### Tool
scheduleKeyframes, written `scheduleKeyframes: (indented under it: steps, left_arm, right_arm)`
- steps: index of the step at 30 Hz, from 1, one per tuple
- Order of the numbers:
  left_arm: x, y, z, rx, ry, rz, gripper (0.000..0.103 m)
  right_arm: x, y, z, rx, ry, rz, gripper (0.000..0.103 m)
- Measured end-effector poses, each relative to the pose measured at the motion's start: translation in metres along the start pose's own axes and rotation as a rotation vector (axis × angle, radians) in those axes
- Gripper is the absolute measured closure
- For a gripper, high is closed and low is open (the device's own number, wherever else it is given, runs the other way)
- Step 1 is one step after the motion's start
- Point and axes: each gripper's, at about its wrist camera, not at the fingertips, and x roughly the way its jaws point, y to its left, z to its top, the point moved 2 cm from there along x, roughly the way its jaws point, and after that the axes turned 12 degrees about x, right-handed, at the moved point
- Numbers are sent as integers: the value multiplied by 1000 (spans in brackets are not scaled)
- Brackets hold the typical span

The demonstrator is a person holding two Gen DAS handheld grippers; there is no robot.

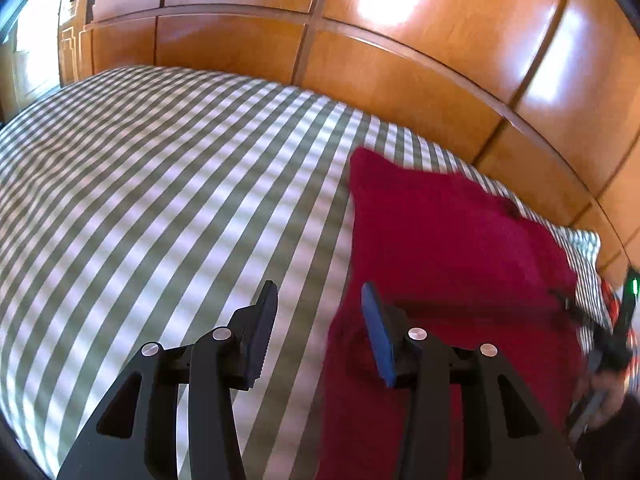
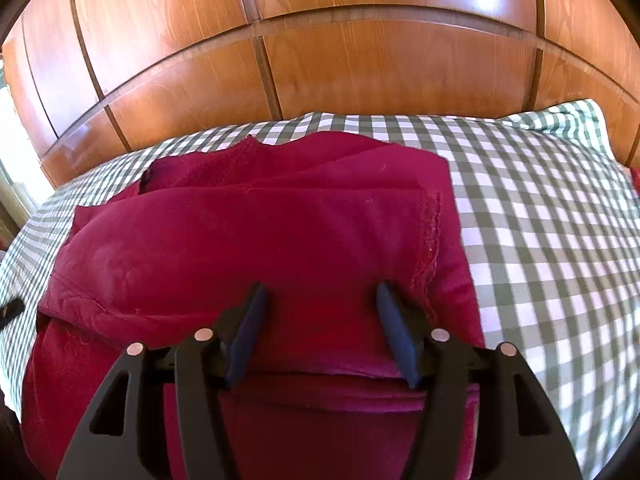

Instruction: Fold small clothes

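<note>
A dark red garment (image 2: 256, 240) lies partly folded on the green-and-white checked bedcover (image 2: 540, 240). My right gripper (image 2: 320, 292) is open just above its near edge, with nothing between the jaws. In the left wrist view the same garment (image 1: 440, 248) lies to the right. My left gripper (image 1: 318, 292) is open and empty above the garment's left edge, one finger over the bedcover (image 1: 160, 200) and one over the red cloth. The right gripper (image 1: 608, 344) shows blurred at the far right of that view.
A glossy wooden headboard wall (image 2: 320, 60) rises behind the bed. A checked pillow (image 2: 580, 120) lies at the back right. A window (image 1: 28, 40) and a wooden cabinet stand to the far left.
</note>
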Motion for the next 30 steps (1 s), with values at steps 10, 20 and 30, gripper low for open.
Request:
scheduleKeyframes:
  steps: [10, 20, 30]
  left_arm:
    - [-52, 10, -88, -46, 62, -144, 60]
    - [-85, -18, -153, 130, 138, -195, 91]
    - [-100, 1, -174, 66, 157, -242, 82]
  right_arm:
    - [-72, -51, -49, 121, 79, 71, 20]
    - [-143, -96, -157, 20, 234, 95, 61]
    - [-165, -107, -183, 48, 312, 205, 80]
